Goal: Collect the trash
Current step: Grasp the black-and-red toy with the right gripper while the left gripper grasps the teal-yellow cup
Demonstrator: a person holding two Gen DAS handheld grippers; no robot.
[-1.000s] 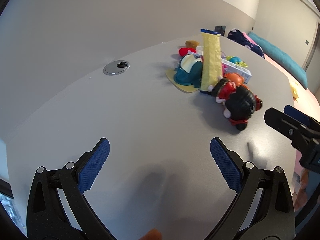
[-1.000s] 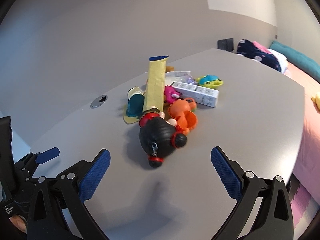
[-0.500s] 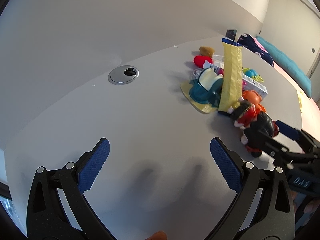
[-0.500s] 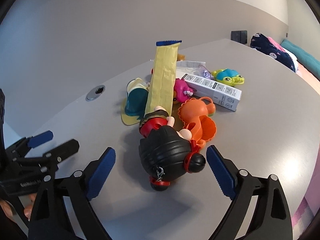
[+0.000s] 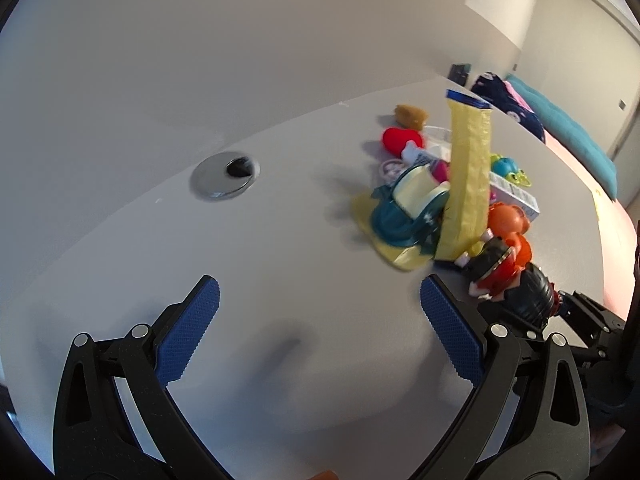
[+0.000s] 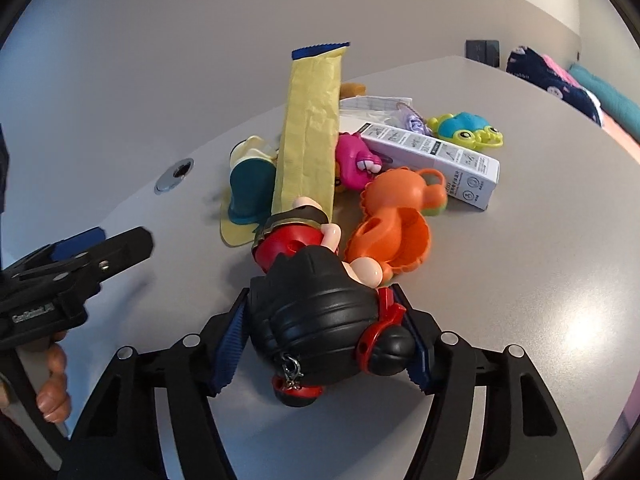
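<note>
Grey counter point(image 6: 520, 280) now shows the right claw point(image 6: 320, 344) closed in around the doll point(image 6: 316, 320) at the pile's near edge, pads flanking its head, while the left claw point(image 5: 320, 336) stays apart, so pickup appears imminent.

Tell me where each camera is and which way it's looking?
Left wrist: rides the left gripper, looking across the grey table at the toy pile; its open blue-padded fingers show.
Right wrist: rides the right gripper, looking down at the black-haired doll in a red dress between its fingers; the left gripper and a hand show at left.
Shared: tall yellow wrapper with blue ends, doll, round metal cable hole.
</note>
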